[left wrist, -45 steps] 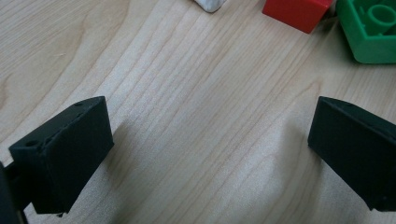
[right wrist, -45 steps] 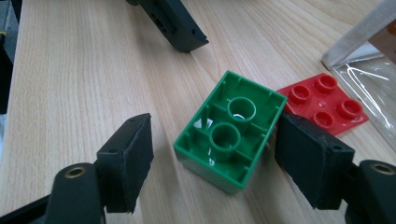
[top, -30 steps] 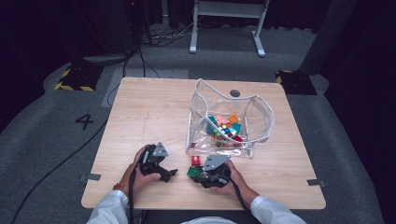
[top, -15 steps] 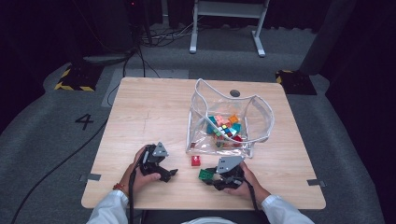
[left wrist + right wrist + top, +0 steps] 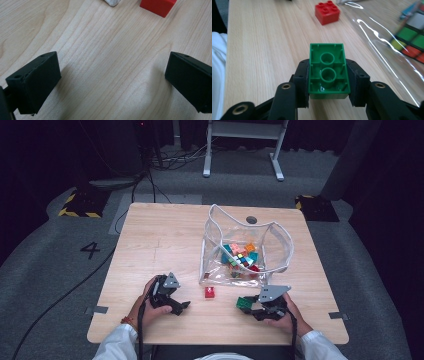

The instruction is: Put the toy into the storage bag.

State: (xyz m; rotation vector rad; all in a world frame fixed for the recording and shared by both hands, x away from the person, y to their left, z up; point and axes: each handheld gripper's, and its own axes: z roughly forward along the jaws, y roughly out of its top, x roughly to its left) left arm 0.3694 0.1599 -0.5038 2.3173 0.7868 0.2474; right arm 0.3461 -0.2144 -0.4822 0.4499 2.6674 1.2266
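Our right gripper [image 5: 327, 85] clamps a green brick [image 5: 328, 71] near the worktop's front edge; left gripper [image 5: 110, 82] gapes empty; a slack squeeze could drop it.

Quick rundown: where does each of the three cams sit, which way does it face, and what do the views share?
High view: above the person's side, looking forward and down on the table; forearms, hands, left gripper and right gripper show.
Left gripper view: rides the left gripper, facing the tabletop past its open jaws.
Right gripper view: rides the right gripper, looking along jaws shut on the green brick.
Shared: the red brick in all three; the clear bag in two.
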